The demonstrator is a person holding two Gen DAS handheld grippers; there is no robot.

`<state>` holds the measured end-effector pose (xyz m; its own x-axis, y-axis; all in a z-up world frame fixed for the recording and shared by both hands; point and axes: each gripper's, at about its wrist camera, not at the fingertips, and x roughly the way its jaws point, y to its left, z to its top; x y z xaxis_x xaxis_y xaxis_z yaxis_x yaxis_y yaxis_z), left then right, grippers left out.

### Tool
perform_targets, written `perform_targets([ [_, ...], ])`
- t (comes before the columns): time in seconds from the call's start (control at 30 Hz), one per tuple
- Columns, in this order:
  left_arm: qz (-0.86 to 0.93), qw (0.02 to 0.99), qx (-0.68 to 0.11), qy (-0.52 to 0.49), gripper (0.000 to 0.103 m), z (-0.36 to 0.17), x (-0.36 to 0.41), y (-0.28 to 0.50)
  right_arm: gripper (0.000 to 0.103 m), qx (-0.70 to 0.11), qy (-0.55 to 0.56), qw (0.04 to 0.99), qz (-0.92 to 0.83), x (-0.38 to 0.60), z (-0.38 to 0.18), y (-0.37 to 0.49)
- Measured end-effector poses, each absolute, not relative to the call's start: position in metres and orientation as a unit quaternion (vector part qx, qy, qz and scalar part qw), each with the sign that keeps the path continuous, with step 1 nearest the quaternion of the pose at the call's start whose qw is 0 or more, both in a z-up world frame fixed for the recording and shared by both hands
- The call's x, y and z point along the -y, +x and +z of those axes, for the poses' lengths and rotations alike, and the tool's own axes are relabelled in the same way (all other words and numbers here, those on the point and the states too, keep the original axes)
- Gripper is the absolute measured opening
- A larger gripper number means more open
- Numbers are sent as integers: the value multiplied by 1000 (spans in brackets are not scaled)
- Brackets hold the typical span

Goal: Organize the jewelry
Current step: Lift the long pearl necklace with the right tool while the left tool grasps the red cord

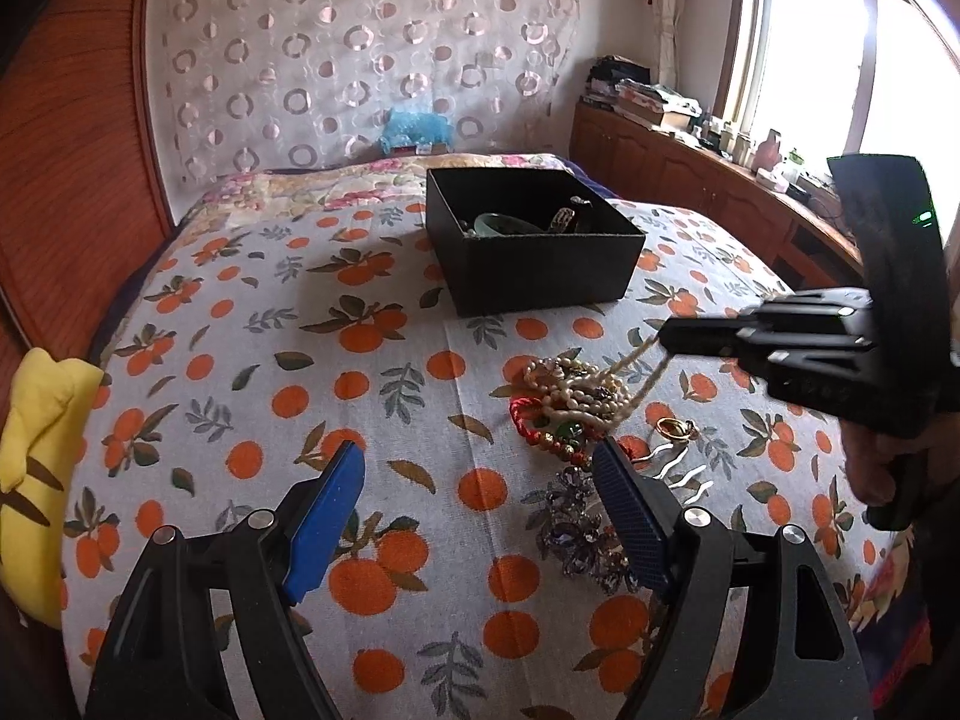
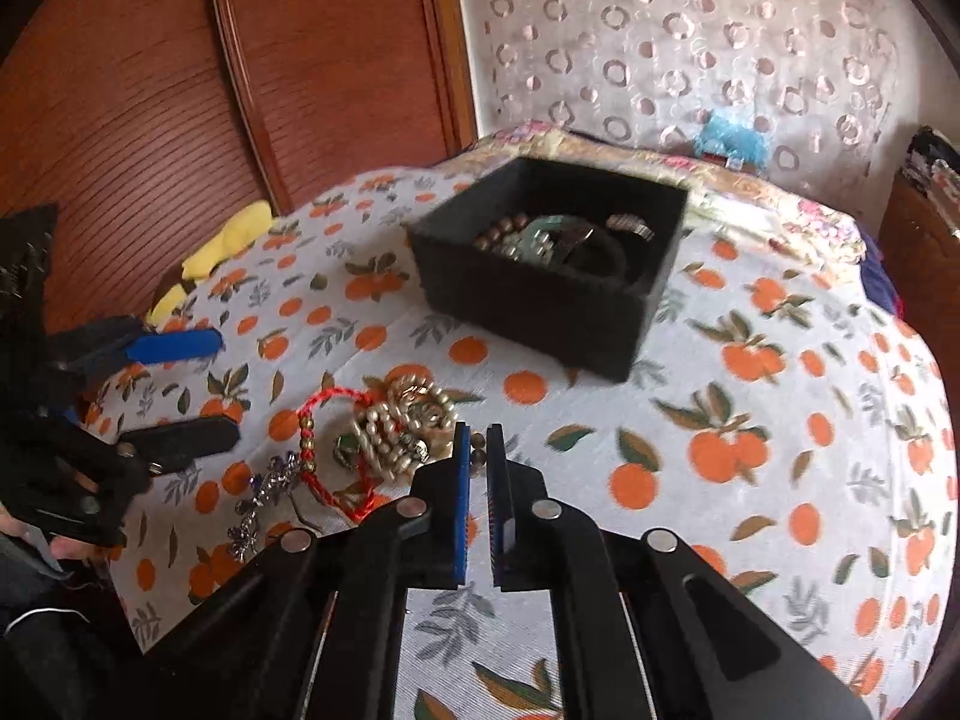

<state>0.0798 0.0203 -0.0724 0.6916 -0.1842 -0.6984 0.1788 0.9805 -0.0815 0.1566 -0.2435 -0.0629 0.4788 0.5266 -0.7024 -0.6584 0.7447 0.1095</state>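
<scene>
- Box (image 1: 534,240) first: black, square, no lid, sitting toward the far end of the bed. Inside are a green bangle (image 2: 543,228), a string of brown beads (image 2: 501,234), a dark band and a silvery bracelet, all jumbled together.
- Bedspread (image 1: 240,360) is white with oranges and leaves, and a floral quilt shows at its far edge.
- Rest of the jewelry is a loose pile (image 1: 570,402) on the bedspread, nearer than the box and well apart from it: pearl strands, a red cord bracelet (image 2: 315,438) with gold beads, a gold ring (image 1: 675,427), a purple crystal piece (image 1: 576,534) and a wavy silver pin.
- Room: wooden headboard on the left side, a sheer curtain with ring shapes on the far wall, something blue and fluffy under it, a yellow cloth (image 1: 36,468) at the left edge of the bed, wood cabinets and a bright window on the right.
- Left gripper (image 1: 480,468) hangs over the near side of the pile, blue pads spread wide, nothing in them.
- Right gripper (image 1: 663,336) is pinched closed on a pearl strand (image 1: 636,372), which runs taut from its tip down into the pile. Its own view is too blurry to show the strand between the pads.
</scene>
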Motion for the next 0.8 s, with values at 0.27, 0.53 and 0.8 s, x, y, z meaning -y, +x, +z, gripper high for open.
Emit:
perform_targets([
  [0.27, -121, 902, -412, -29, 60, -85, -16, 100, 6, -341, -95, 881, 312, 268, -38, 158],
  [0.53, -134, 891, -432, -31, 45, -93, -3, 110, 6, -331, -90, 894, 287, 294, -26, 162],
  [0.8, -131, 891, -434, -33, 44, -96, 1, 115, 6, -323, -89, 900, 279, 306, -19, 160],
])
